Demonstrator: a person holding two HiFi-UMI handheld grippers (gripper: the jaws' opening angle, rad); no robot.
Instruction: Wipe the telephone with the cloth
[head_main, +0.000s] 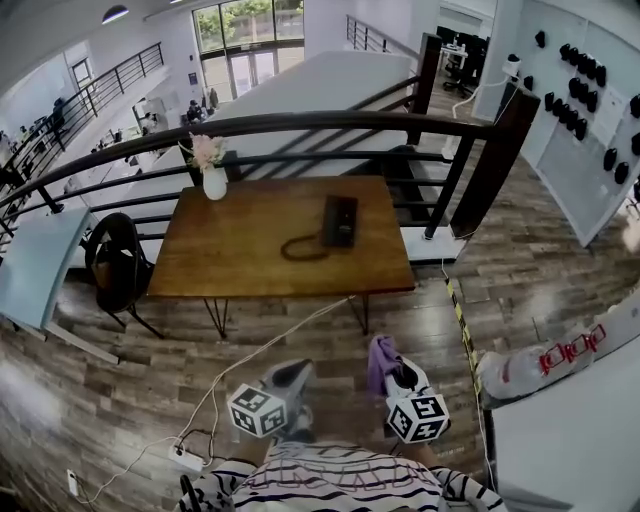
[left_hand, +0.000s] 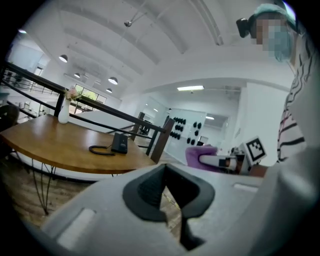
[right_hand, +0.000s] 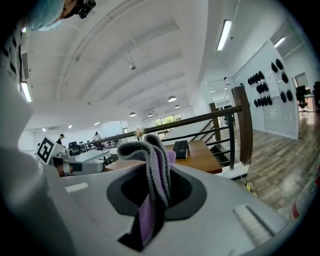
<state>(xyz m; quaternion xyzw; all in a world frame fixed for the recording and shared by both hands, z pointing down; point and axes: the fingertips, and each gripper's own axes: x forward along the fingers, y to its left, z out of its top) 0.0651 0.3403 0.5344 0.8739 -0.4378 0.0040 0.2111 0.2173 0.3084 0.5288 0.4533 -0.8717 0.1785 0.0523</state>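
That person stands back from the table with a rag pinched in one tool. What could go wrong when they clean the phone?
The white cable lies across the floor before the brown wooden table; stepping forward could snag it. The black telephone sits unheld, so wiping might push it or tug its coiled cord. The purple-and-grey cloth, pinched at a fold in the jaws of the right gripper, might slip.

Wooden table (head_main: 230, 262) — black telephone (head_main: 339, 220) right of centre, white vase (head_main: 214, 184) at far-left corner
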